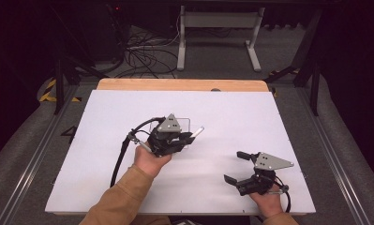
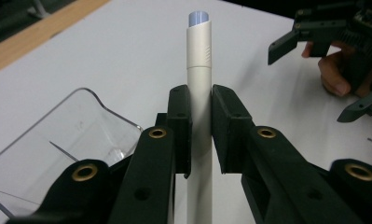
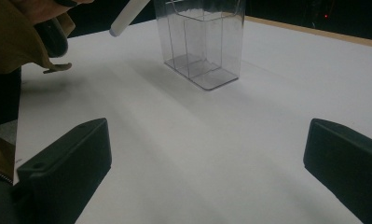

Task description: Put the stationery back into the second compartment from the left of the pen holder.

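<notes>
Bright white table (image 1: 128, 187), dark surroundings, soft shadows, slightly blurry close-ups.

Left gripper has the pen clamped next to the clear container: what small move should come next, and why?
Probably tip the pen upright over the clear container. The left gripper is shut on it beside the container's open top, and the compartments look empty.
</notes>
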`<state>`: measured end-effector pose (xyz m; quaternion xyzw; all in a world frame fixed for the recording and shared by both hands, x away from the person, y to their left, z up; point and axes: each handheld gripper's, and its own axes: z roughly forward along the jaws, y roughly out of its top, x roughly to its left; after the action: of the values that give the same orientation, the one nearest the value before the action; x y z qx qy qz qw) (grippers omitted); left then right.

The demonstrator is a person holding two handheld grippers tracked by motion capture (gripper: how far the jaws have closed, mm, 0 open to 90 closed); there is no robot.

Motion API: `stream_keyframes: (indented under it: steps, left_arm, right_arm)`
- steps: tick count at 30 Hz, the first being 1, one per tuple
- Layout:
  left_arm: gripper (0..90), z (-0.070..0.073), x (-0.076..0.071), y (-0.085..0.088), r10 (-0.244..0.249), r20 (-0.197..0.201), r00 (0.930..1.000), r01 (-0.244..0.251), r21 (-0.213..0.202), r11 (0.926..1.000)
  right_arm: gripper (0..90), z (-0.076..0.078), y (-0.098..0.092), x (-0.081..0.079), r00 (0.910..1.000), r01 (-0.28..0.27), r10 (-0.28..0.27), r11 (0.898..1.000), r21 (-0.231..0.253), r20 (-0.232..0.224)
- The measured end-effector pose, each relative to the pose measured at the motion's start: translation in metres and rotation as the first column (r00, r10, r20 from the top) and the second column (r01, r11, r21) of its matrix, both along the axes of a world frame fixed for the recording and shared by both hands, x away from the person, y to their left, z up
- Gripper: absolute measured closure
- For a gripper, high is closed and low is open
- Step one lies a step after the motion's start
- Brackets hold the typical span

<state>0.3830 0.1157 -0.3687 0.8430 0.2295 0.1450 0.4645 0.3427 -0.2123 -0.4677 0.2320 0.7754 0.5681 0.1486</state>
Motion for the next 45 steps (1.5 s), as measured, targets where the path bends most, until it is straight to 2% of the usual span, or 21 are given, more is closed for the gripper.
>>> stream_keyframes:
  steps: [4,8,12,18,21,26,27,32,37,43,45]
  left_arm:
    - [78.8,0.003,-0.003,0.004,0.008,0.042,0.9991,-0.006,-0.051,0.9987]
    - [78.8,0.005,-0.003,0.009,0.019,0.067,0.9975,-0.011,-0.118,0.993]
    - [78.8,0.005,-0.002,0.016,0.032,0.088,0.9956,-0.014,-0.195,0.9807]
    - [78.7,0.004,0.001,0.024,0.024,0.093,0.9954,0.002,-0.264,0.9645]
    - [78.7,0.004,0.002,0.027,0.024,0.099,0.9948,0.007,-0.304,0.9526]
    - [78.7,0.004,0.003,0.03,0.048,0.162,0.9856,0.006,-0.315,0.949]
    - [78.7,0.003,0.003,0.029,0.048,0.169,0.9844,0.009,-0.321,0.947]
    - [78.7,0.001,0.008,0.029,0.06,0.184,0.981,0.002,-0.319,0.9477]
    - [78.6,-0.002,0.013,0.032,0.092,0.228,0.9694,-0.009,-0.343,0.9394]
    - [78.6,-0.008,0.021,0.037,0.127,0.214,0.9685,-0.039,-0.374,0.9265]
    - [78.6,-0.009,0.023,0.039,0.137,0.204,0.9694,-0.047,-0.393,0.9185]
  right_arm:
    - [1.4,0.0,0.0,0.0,1.0,0.0,0.0,1.0,-0.001,0.0]
    - [1.5,0.0,0.0,0.0,1.0,0.0,0.0,1.0,-0.001,0.0]
    - [1.4,0.0,0.0,0.0,1.0,0.0,0.0,1.0,-0.002,-0.001]
    - [1.4,0.0,0.0,0.0,1.0,0.001,-0.001,1.0,0.0,-0.002]
    - [1.5,0.0,0.0,0.0,1.0,0.001,-0.001,1.0,0.001,-0.002]
    - [1.4,0.0,0.0,0.0,1.0,0.002,-0.002,1.0,0.002,-0.002]
    - [1.4,0.0,0.0,0.0,1.0,0.002,-0.002,1.0,0.002,-0.002]
    - [1.4,-0.001,0.0,0.0,1.0,0.001,-0.001,1.0,0.003,-0.003]
    - [1.4,-0.001,0.001,0.0,1.0,0.0,0.0,1.0,0.002,-0.004]
    - [1.4,-0.001,0.001,0.0,1.0,0.0,0.0,1.0,0.003,-0.001]
    - [1.5,-0.001,0.001,0.0,1.0,-0.001,0.001,1.0,0.003,-0.001]
